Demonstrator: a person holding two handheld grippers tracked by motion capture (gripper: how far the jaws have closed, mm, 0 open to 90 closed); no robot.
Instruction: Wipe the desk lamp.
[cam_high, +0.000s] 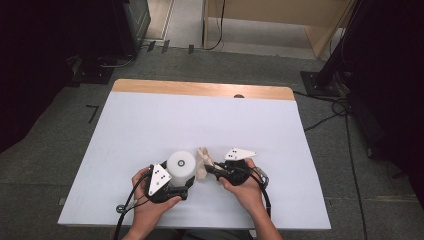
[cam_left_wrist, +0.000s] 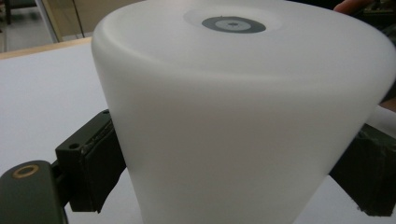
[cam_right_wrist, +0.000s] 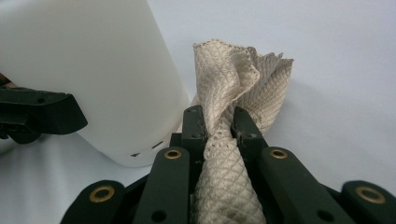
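Observation:
A white, slightly tapered cylinder (cam_high: 181, 165) with a small grey disc on its top stands upright on the white table (cam_high: 200, 120), near the front middle. My left gripper (cam_high: 179, 179) is shut on it low down, with one black pad against each side (cam_left_wrist: 100, 158). In the left gripper view the cylinder (cam_left_wrist: 233, 116) is very close. Just to its right, my right gripper (cam_high: 210, 170) is shut on a bunched beige quilted cloth (cam_high: 202, 162). The cloth (cam_right_wrist: 243, 79) rises between the jaws of the right gripper (cam_right_wrist: 219, 123), close beside the cylinder (cam_right_wrist: 93, 70).
The table's far edge is a bare wooden strip (cam_high: 200, 89) with a small dark spot (cam_high: 239, 96) on it. Grey carpet surrounds the table. Cables (cam_high: 330, 117) and a black stand base (cam_high: 320, 80) lie on the floor at the right.

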